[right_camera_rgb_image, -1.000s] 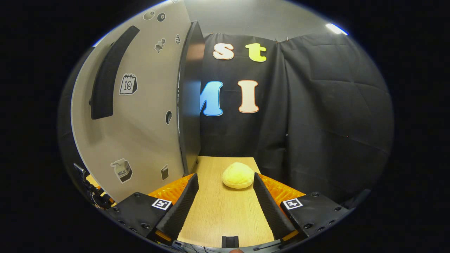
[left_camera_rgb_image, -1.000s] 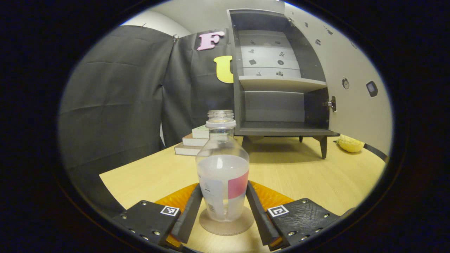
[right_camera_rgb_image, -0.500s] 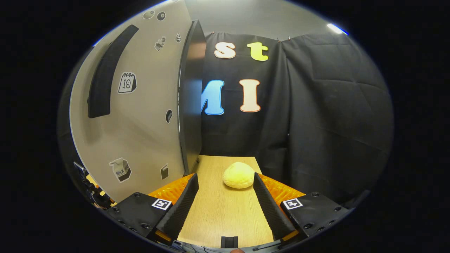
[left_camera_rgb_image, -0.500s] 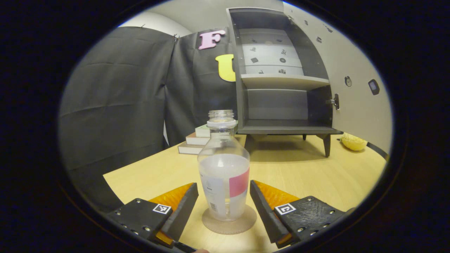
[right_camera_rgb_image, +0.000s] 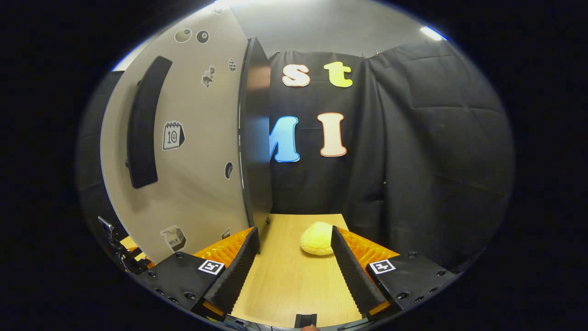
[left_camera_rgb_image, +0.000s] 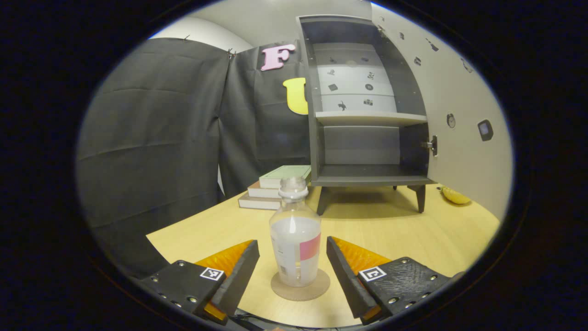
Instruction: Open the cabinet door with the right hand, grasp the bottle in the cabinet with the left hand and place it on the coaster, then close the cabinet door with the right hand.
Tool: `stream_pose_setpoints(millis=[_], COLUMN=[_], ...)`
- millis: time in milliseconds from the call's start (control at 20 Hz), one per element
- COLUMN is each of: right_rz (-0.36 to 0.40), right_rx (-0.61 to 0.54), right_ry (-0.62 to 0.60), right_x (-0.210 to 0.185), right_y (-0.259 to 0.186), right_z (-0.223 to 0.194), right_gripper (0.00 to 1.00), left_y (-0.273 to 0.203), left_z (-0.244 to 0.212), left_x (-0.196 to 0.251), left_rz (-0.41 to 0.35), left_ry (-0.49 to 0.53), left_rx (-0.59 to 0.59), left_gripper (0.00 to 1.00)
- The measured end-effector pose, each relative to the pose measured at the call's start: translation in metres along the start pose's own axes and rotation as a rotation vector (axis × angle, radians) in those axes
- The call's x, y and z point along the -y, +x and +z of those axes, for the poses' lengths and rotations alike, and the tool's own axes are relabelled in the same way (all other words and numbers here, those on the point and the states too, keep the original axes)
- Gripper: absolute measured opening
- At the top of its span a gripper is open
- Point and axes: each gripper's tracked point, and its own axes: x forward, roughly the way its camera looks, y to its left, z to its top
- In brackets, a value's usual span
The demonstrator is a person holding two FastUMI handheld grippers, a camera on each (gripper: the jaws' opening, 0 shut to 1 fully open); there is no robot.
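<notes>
1. on the pale wooden table [left_camera_rgb_image: 395, 230], left side first: a stack of three books [left_camera_rgb_image: 275, 188] sits just beside the dark grey cabinet [left_camera_rgb_image: 367, 138], whose shelves are bare.
2. centre of the left gripper view: the clear plastic bottle with a pink-and-white label [left_camera_rgb_image: 295, 239] stands upright on the round brown coaster [left_camera_rgb_image: 300, 287], no cap visible on its neck.
3. the left gripper [left_camera_rgb_image: 292, 271] is released, its fingers [left_camera_rgb_image: 239, 276] spread wide with clear table showing on both sides of the bottle. a second ago those fingers flanked the label closely; now they are apart from it and the bottle looks smaller, so the gripper has let go and backed away.
4. that reads as the placing step done: bottle delivered, standing on its own.
5. further right, the pale cabinet door with small stickers [right_camera_rgb_image: 193, 151] stands wide open, its long dark handle [right_camera_rgb_image: 142, 124] on the outer face.
6. the right gripper [right_camera_rgb_image: 294, 271] is open and holds nothing, parked near the door's free edge, with a yellow rounded object [right_camera_rgb_image: 317, 238] on the table between its fingertips. it has edged closer to that door edge.
7. my read: only closing the door remains, and the right gripper is lining up for the push.
</notes>
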Motion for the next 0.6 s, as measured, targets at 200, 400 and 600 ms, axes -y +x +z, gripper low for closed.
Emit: stream_pose_setpoints(millis=[200,400,600], right_rz=[0.103,0.174,0.16], right_rx=[0.05,0.122,0.161], right_ry=[0.028,0.012,-0.06], right_x=[-0.026,-0.053,-0.068], right_y=[-0.004,-0.013,-0.02], right_z=[0.034,0.071,0.083], right_gripper=[0.93,0.93,0.9], left_y=[-0.029,-0.045,-0.042], left_z=[0.046,0.09,0.13], left_x=[-0.008,-0.02,-0.032], left_rz=[0.02,0.024,0.007], left_ry=[-0.006,0.023,0.006], left_rx=[0.043,0.095,0.156], left_gripper=[0.87,0.9,0.9])
